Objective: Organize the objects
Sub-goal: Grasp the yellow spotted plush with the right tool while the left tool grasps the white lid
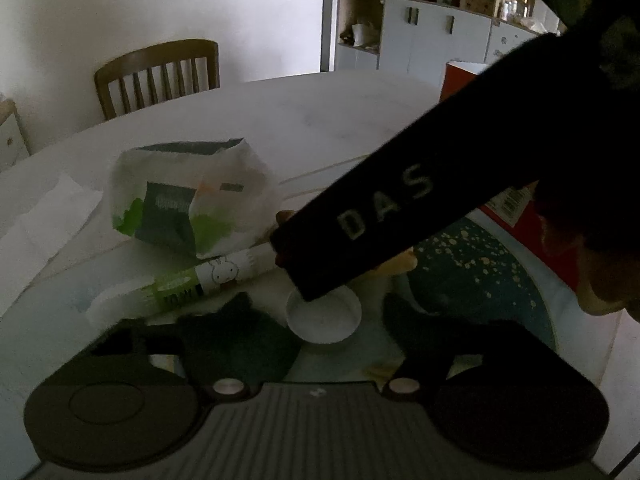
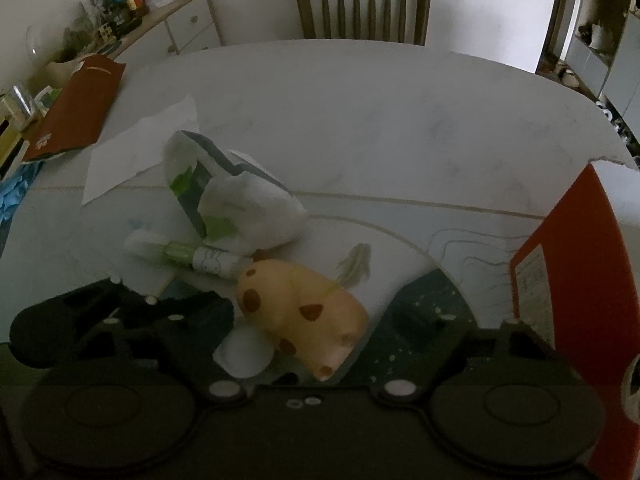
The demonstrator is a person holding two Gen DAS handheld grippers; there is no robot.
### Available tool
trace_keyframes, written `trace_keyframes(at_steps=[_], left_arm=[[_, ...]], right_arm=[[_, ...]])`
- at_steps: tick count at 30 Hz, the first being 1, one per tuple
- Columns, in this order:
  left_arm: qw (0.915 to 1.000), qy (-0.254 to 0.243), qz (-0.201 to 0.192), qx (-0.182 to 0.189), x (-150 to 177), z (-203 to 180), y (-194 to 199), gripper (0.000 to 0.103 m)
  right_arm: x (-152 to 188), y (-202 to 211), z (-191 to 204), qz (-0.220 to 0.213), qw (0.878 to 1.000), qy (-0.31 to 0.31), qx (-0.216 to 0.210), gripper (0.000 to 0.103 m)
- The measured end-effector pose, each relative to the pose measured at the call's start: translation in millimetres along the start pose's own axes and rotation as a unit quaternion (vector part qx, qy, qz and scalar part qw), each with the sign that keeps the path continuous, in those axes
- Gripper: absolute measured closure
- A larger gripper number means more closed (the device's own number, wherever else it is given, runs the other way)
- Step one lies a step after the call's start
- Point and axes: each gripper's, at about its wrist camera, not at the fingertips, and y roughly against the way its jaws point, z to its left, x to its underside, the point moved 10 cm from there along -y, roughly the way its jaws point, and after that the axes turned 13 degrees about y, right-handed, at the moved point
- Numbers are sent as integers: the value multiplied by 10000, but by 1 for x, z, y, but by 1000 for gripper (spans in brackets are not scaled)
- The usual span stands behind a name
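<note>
Grasp step. Left gripper jaws straddle the small white round cap, contact unclear. Right gripper open around the tan brown-spotted soft toy, white crumpled bag at 11 o'clock. Next: squeeze, lift.

Dim, underexposed views – fisheye bending at edges, foreground dark and soft
</note>
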Motion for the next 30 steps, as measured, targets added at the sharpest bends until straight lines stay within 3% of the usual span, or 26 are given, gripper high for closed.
trace_keyframes(at_steps=[2, 5, 19, 30], left_arm=[[10000, -81, -1, -35, 0, -1, 0, 54], [9999, -124, 20, -34, -1, -2, 0, 65], [9998, 138, 110, -43, 1, 7, 7, 65], [9992, 402, 33, -1, -5, 7, 45, 65]], right_arm=[[0, -1, 0, 19, 10000, -43, -25, 28], [-1, 0, 2, 1, 9999, -79, -76, 34], [7, 34, 0, -216, 9994, -220, 141, 39], [24, 91, -1, -532, 9981, -283, 158, 39]])
